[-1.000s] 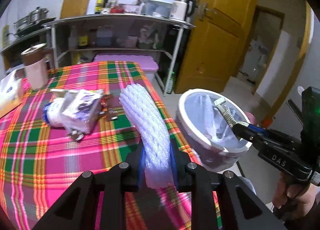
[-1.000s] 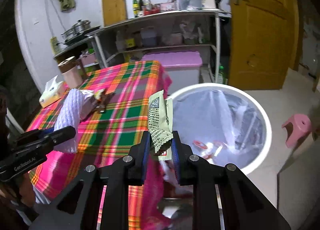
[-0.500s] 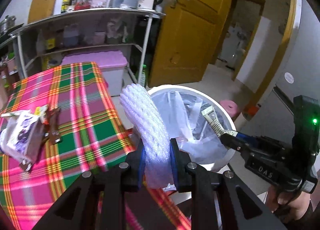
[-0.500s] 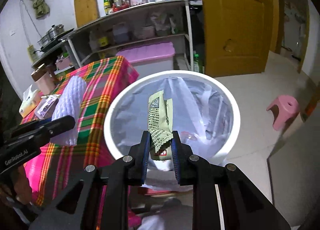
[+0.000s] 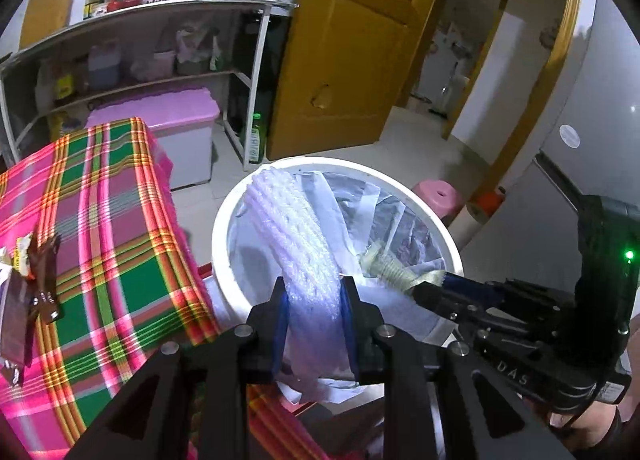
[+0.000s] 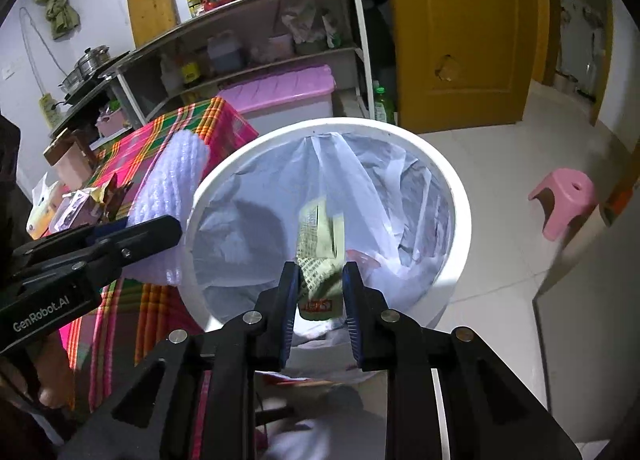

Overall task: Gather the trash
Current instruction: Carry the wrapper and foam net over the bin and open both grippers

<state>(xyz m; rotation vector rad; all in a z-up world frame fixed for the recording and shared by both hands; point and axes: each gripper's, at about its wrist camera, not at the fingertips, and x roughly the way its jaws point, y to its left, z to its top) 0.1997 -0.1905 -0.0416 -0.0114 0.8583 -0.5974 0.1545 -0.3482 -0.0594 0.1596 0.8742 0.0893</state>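
Observation:
My left gripper (image 5: 313, 292) is shut on a white foam fruit net (image 5: 294, 244), held over the near rim of the white trash bin (image 5: 436, 220). The net also shows in the right wrist view (image 6: 170, 188) beside the bin (image 6: 456, 196). My right gripper (image 6: 320, 280) has widened its jaws around a green printed wrapper (image 6: 322, 236), which looks blurred and loose between them above the bin's plastic liner. In the left wrist view the right gripper (image 5: 424, 288) still has the wrapper (image 5: 394, 270) at its tips.
A table with a pink and green plaid cloth (image 5: 100, 228) stands left of the bin, with more wrappers (image 5: 36, 272) on it. A metal shelf rack (image 5: 132, 60), a pink-lidded box (image 5: 160, 116), a yellow door (image 5: 348, 44) and a pink stool (image 6: 564, 196) are around.
Both grippers moved from the table side to over the bin. The right jaws have opened wider and the wrapper has started to slip down between them.

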